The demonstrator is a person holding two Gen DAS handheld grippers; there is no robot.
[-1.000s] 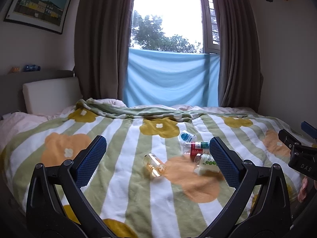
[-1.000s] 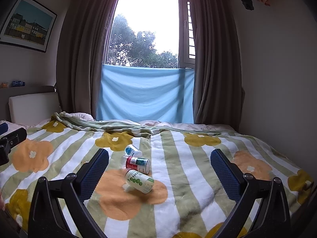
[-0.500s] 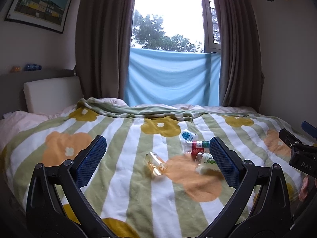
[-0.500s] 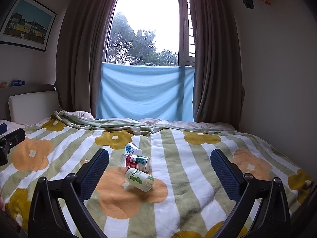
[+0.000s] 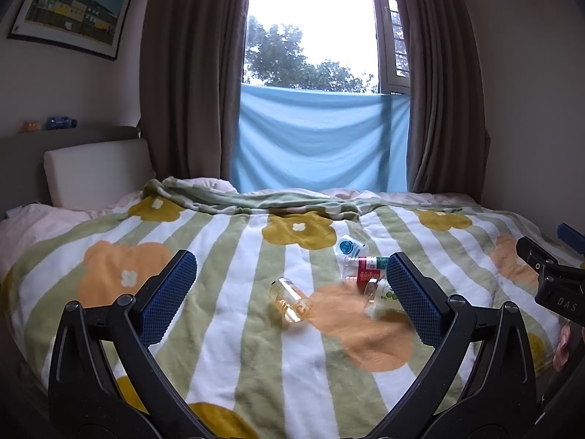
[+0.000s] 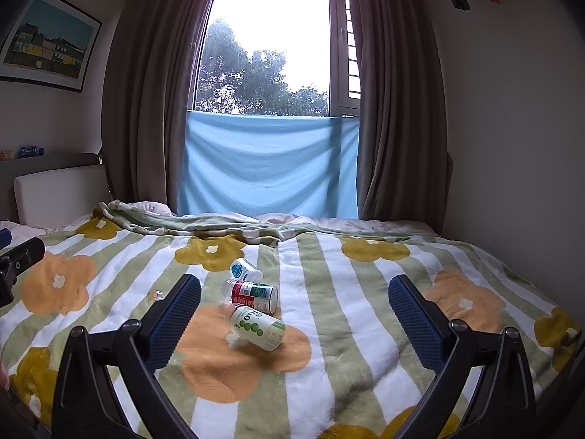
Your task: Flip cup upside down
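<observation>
Both grippers are just hovering over the bed (image 5: pixel 226 329), nothing grabbed yet. Left gripper (image 5: pixel 292 292) has its fingers spread wide apart and empty, and the clear glass cup (image 5: pixel 290 301) sits right in the middle of that frame, lying on its side on a white stripe of the blanket, roughly between the two pads but farther out.

Just right of the cup there's a little cluster: a white pot with a blue label (image 5: pixel 350 246), a red-labelled bottle (image 5: pixel 363 270) and a white bottle with green dots (image 5: pixel 382 294), all tipped over.

Right gripper (image 6: pixel 294 311) is also wide open and holding nothing; from its view the cup is only a glint at (image 6: pixel 156 295), mostly hidden behind its left finger.

What worries me: the blanket is soft and lumpy, so a round glass could roll when touched, or tip back over once it's set mouth-down. Smooth glass might slip in the pads too, and a sloppy reach could knock the bottles beside it.
</observation>
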